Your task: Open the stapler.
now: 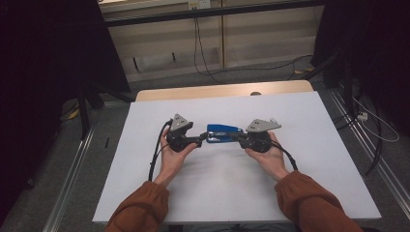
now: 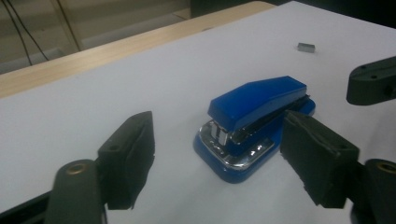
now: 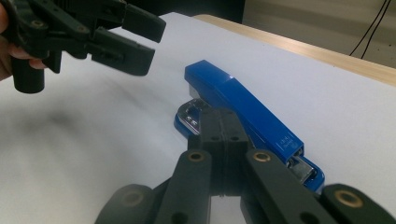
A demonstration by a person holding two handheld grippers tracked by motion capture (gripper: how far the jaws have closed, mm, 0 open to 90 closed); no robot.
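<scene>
my right gripper (image 3: 224,140) has its jaws closed flat together with nothing between them, sitting just beside the near side of the blue stapler (image 1: 224,132), while my left gripper (image 2: 219,158) stands wide, its pads either side of the stapler's metal-nosed end but not pressing on it. the stapler lies flat mid-table on the white sheet (image 1: 309,164), between the two tools, a small metal piece (image 2: 306,46) well beyond it. i'd keep the right tip steady as a brace and centre the left pads on the blue body, squeezing evenly so it doesn't skid.
</scene>
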